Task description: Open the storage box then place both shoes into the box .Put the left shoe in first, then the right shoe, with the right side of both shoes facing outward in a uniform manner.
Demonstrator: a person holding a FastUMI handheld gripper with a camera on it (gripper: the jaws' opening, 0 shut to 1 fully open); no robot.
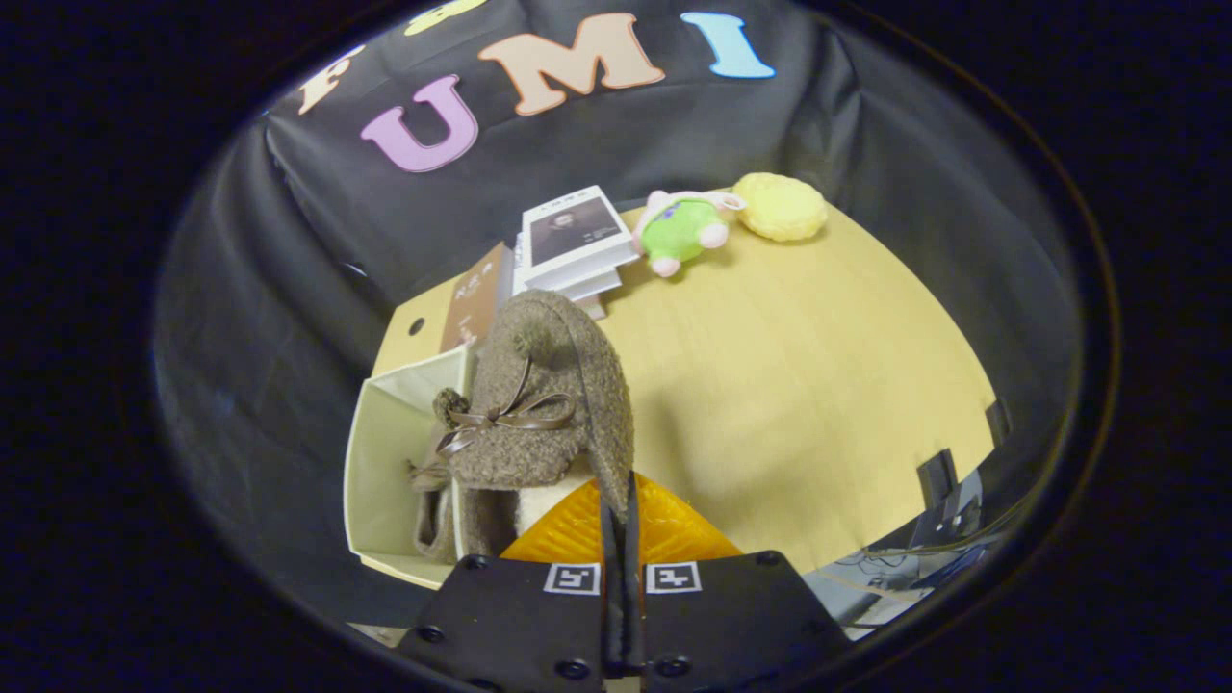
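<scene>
Gripper (pixel 619 510): nearest the lens, fingers pressed almost together, pinching the thin back edge of a shoe between them, a grip that lets it hang free.
Held shoe (pixel 539 404): a brown woolly slipper with a ribbon bow, dangling just ahead of the fingers and right over the box's open top. Looks lined up for lowering in.
Box (pixel 385 462): cream fabric, lid already open, at the table's near left corner, directly under and left of the held shoe.
Second shoe (pixel 431 500): another brown slipper seems to sit inside the box already, so this should be the right one going in.
Table (pixel 818 385): bare wood stretching right of the box.
Books (pixel 570 241): stacked beyond the box.
Green toy (pixel 681 231): right of the books, well clear.
Yellow sponge (pixel 780 206): farther right again.
</scene>
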